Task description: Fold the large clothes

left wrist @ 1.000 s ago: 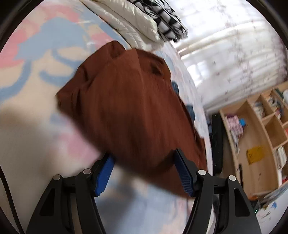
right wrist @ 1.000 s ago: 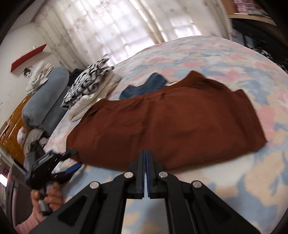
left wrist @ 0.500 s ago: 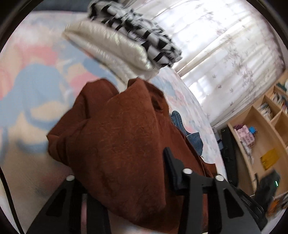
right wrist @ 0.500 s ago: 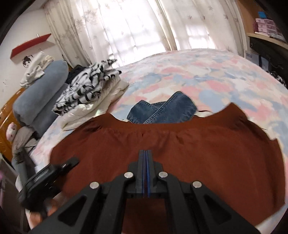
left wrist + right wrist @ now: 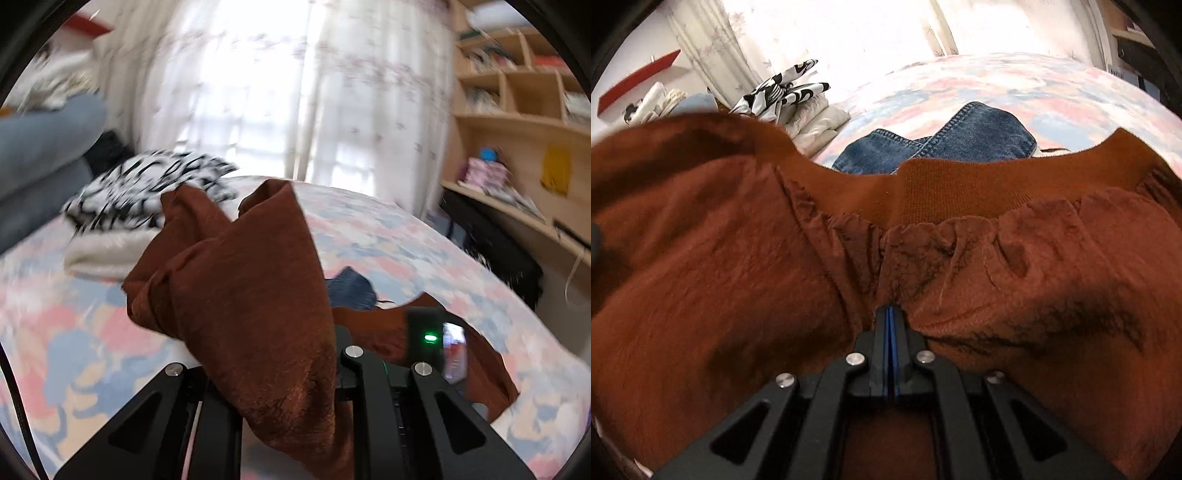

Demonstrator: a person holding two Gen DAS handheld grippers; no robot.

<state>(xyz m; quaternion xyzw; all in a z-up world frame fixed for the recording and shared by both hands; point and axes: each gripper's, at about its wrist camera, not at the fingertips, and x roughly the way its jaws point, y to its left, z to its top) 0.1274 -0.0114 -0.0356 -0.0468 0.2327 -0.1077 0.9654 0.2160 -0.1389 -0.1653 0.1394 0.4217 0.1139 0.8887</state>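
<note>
Now left tongs (image 5: 273,373) are closing on the rust garment (image 5: 240,280), right tongs (image 5: 890,314) together, touching it.

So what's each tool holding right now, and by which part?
The left tool is closing on a bunched end of the rust-brown garment, lifted off the bed. The right tool is shut, tips pressed on the fabric below its ribbed waistband; no grip visible.

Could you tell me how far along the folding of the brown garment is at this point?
Done: nothing looks folded flat yet. In hand: the left tongs are closing on a raised bunch of the brown garment, while the shut right tongs press its middle near the ribbed waistband. Left: laying it over and smoothing it.
</note>
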